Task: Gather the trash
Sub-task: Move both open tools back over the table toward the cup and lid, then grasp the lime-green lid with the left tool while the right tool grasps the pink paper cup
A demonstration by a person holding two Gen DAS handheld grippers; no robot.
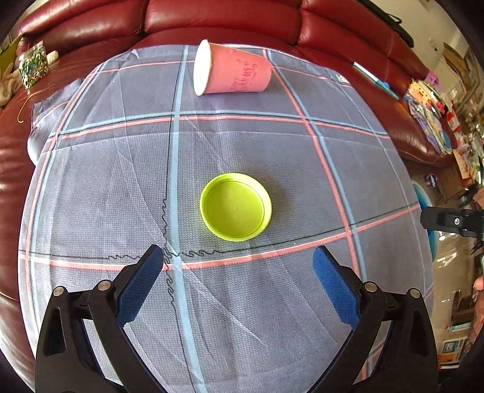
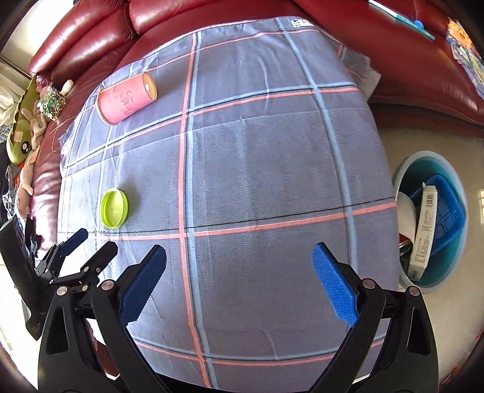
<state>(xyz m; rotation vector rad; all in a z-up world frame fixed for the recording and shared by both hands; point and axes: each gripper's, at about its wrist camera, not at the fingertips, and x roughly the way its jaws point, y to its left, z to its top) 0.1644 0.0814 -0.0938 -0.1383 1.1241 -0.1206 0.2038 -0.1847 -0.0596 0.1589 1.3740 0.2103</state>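
A lime-green lid (image 1: pixel 236 207) lies rim-up on the grey checked cloth (image 1: pixel 121 169), just ahead of my open left gripper (image 1: pixel 239 257), whose blue pads hold nothing. Farther back a pink paper cup (image 1: pixel 233 71) lies on its side, its mouth to the left. In the right wrist view the same lid (image 2: pixel 114 208) and cup (image 2: pixel 125 98) sit at the left, and my left gripper (image 2: pixel 89 241) points at the lid. My right gripper (image 2: pixel 239 257) hangs open and empty over bare cloth. A round teal bin (image 2: pixel 450 263) on the floor at the right holds a blue basket and a white box.
A dark red leather sofa (image 1: pixel 227 18) wraps the cloth's far and left sides. A glitter jar (image 1: pixel 33 65) and soft toys (image 2: pixel 21 142) lie on its left part, papers and packets (image 1: pixel 432 115) on its right. Beige floor (image 2: pixel 402 145) lies around the bin.
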